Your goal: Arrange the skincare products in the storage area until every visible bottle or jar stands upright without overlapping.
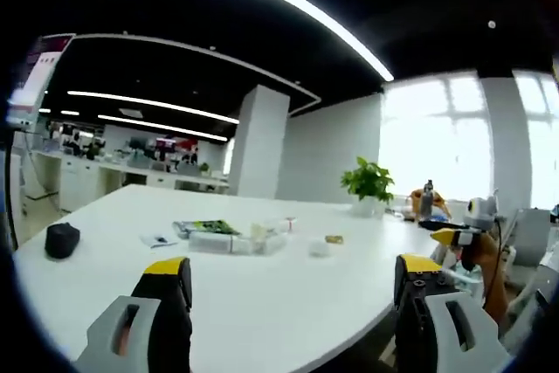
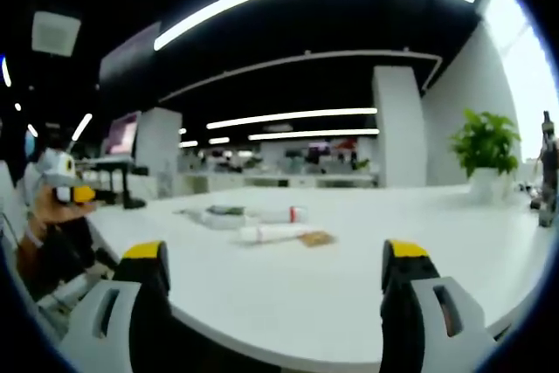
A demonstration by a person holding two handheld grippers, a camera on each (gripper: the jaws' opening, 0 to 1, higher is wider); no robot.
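Observation:
Skincare items lie in a loose group on the white table (image 1: 262,303). In the left gripper view I see a green packet (image 1: 205,227), a clear tray (image 1: 238,242) and a small white jar (image 1: 319,249). In the right gripper view a white tube (image 2: 269,233) lies on its side, with a red-capped tube (image 2: 262,214) lying behind it and a brown sachet (image 2: 316,238) beside it. My left gripper (image 1: 293,281) is open, short of the table edge, holding nothing. My right gripper (image 2: 275,272) is open too, well back from the tubes.
A black object (image 1: 61,239) sits at the table's left end, a small card (image 1: 159,239) near the packet. A potted plant (image 1: 369,183) stands at the far edge. A dark bottle (image 2: 548,163) stands far right. A hand holds the other gripper (image 1: 463,235).

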